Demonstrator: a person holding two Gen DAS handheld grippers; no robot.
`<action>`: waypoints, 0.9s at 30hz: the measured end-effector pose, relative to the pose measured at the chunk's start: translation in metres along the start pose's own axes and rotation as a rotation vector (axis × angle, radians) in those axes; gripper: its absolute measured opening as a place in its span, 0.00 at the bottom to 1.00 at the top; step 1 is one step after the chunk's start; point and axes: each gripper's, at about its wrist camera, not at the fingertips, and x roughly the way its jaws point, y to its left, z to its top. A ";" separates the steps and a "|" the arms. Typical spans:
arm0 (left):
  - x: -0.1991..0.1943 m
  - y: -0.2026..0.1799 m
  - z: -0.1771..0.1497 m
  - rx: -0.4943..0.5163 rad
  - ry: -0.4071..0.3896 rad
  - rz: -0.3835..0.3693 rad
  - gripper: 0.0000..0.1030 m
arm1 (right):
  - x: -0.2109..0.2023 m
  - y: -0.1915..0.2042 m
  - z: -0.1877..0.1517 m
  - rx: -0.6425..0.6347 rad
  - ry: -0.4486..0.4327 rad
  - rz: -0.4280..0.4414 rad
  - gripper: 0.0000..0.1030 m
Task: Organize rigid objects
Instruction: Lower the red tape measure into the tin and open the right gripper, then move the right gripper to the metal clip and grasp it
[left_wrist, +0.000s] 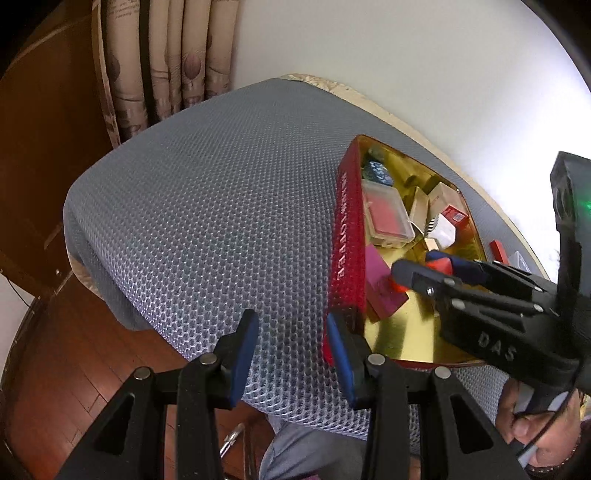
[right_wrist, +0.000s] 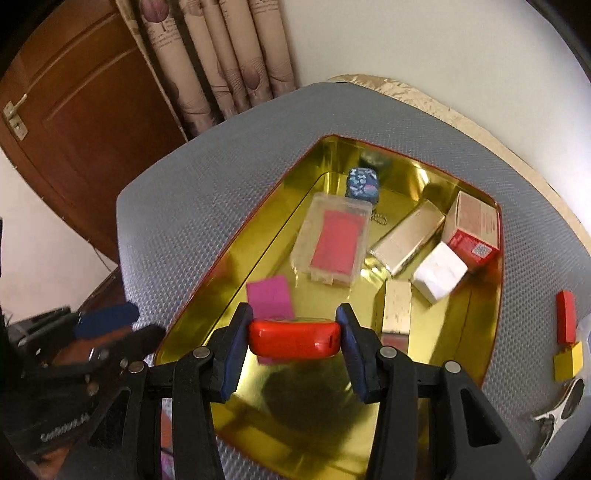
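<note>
The right gripper (right_wrist: 294, 338) hangs over the near end of a shallow tin tray with a red outside and a mirror-gold inside (right_wrist: 280, 206). Its blue-padded fingers (right_wrist: 236, 350) are clamped on the two ends of a glossy red rounded case (right_wrist: 294, 338), which sits crosswise between them, above the tray floor. Just beyond the case, a flat magenta card (right_wrist: 269, 298) lies on the gold floor.

Farther in the tray lie a clear plastic box with a red insert (right_wrist: 334, 240), a small dark blue patterned pouch (right_wrist: 362, 184), a long gold carton (right_wrist: 408, 238), a white carton (right_wrist: 439, 275), a pink-and-red carton (right_wrist: 472, 229) leaning at the far right wall, and a small pale gold box (right_wrist: 397, 306).

The tray rests on a grey honeycomb-textured mat (left_wrist: 207, 206) covering the tabletop. To the right of the tray, on the mat, are a red block (right_wrist: 566, 315) and a yellow block (right_wrist: 568, 360).

The left gripper (left_wrist: 291, 343) is at the tray's near corner. Its fingers (left_wrist: 242, 354) stand partly apart with nothing clamped between them; the right-side finger sits against the tray's red outer wall (left_wrist: 347, 236), though contact cannot be told.
</note>
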 end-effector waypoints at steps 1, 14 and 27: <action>0.000 0.000 0.000 -0.003 0.000 -0.001 0.38 | 0.002 -0.001 0.001 0.000 -0.003 -0.009 0.42; 0.004 -0.003 0.001 0.023 0.007 0.013 0.38 | -0.004 -0.036 0.012 0.078 -0.075 0.002 0.45; -0.007 -0.020 -0.006 0.100 -0.046 0.070 0.38 | -0.132 -0.183 -0.152 0.412 -0.316 -0.569 0.83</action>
